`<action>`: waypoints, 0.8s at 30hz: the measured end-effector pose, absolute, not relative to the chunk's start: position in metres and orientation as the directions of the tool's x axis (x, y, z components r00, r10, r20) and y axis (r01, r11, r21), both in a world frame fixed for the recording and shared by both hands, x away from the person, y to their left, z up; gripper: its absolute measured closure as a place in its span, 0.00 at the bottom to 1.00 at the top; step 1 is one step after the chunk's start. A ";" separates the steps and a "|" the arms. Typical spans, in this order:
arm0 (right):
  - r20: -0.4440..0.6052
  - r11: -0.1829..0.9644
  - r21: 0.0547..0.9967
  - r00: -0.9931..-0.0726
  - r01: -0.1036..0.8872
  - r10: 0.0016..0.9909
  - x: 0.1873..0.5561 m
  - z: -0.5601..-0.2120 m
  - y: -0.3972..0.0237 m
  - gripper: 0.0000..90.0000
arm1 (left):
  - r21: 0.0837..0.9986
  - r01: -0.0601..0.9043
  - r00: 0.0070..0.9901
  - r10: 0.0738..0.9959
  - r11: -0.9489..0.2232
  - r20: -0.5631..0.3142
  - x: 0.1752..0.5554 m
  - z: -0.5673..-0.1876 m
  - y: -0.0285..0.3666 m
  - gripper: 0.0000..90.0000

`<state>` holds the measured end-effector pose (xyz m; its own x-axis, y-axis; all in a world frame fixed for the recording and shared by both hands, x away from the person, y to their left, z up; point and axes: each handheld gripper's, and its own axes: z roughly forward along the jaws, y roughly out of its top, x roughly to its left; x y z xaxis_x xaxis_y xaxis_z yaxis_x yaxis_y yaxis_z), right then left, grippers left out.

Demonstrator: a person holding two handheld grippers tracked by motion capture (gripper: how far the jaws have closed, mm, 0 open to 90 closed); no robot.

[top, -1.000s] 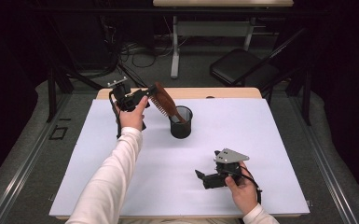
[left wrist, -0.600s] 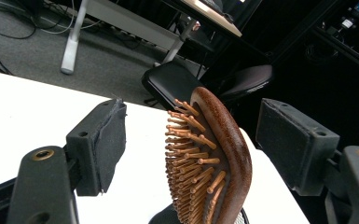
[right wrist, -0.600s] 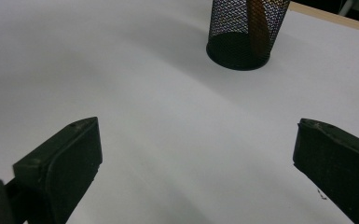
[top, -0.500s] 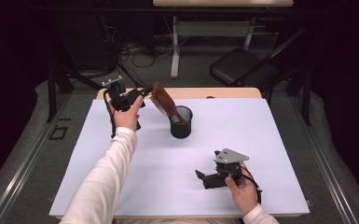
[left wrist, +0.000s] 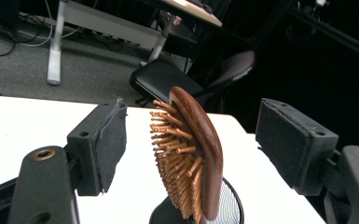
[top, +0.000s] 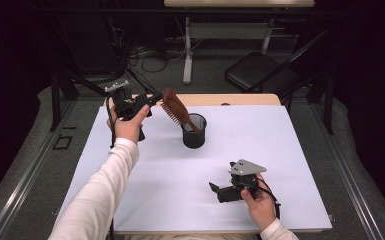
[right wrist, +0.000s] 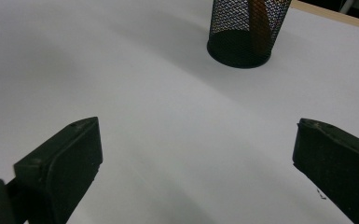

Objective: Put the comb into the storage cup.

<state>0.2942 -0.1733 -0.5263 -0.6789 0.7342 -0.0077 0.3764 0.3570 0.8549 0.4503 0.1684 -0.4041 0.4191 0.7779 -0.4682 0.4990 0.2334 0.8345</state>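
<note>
White paper covers the table [top: 180,190]. On it stands a black mesh cup [top: 194,131], and a wooden hairbrush [top: 176,107] leans in the cup with its head up. At the brush head, the left gripper [left wrist: 191,140] has its jaws apart, not touching the brush. Nearer the person, the right gripper [right wrist: 196,154] rests open above bare paper.

From my remote seat this reads as a lab or recording studio: a white-covered table [top: 280,150] stands on grey carpet [top: 25,165], black drapes close in both sides, cables [top: 145,52] trail across the floor beyond its far edge, beside a desk leg [top: 187,55] and a black chair [top: 260,72].
</note>
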 end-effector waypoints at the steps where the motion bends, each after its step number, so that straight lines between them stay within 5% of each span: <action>1: -0.007 0.357 0.855 -0.679 0.377 0.735 0.294 -0.526 -0.173 0.01 | 0.837 0.498 0.418 0.783 0.226 -0.460 0.449 -0.404 0.169 0.29; 24: -0.009 0.360 0.852 -0.676 0.380 0.737 0.294 -0.527 -0.174 0.01 | 0.888 0.451 0.454 0.835 0.084 -0.310 0.436 -0.396 0.175 0.28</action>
<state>0.2944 -0.1736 -0.5270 -0.6764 0.7365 -0.0088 0.3805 0.3596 0.8520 0.4363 0.1753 -0.3962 0.4541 0.8353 -0.3099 0.4514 0.0842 0.8883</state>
